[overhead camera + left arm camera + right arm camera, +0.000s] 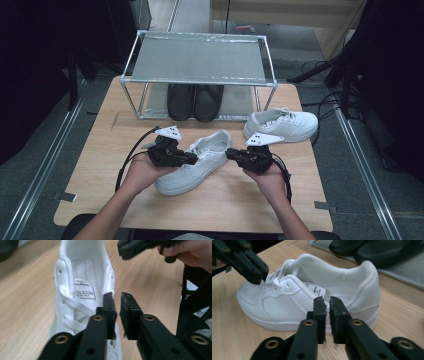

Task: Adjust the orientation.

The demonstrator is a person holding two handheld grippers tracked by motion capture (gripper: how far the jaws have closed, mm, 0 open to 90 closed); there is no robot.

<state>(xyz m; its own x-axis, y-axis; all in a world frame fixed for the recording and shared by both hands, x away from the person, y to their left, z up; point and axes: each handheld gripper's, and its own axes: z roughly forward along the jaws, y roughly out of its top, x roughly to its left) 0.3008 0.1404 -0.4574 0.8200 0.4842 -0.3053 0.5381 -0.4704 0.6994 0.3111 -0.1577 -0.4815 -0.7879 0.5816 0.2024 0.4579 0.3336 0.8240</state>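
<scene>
Centrally, white sneaker [192, 162] between left tongs [192, 158] and right tongs [229, 152].

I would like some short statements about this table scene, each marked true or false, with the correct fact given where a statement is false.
1. Two white sneakers are on the table. True: one lies between the claws, the other sits to the right near the rack.
2. The black shoes rest on the rack's top shelf. False: they are on the lower level, under the top shelf.
3. The left claw is over the near sneaker's laces. True.
4. The right claw is wide open. False: its jaws stand almost together, with only a narrow gap and nothing between them.
5. The near sneaker lies on its side. False: it stands on its sole.
</scene>
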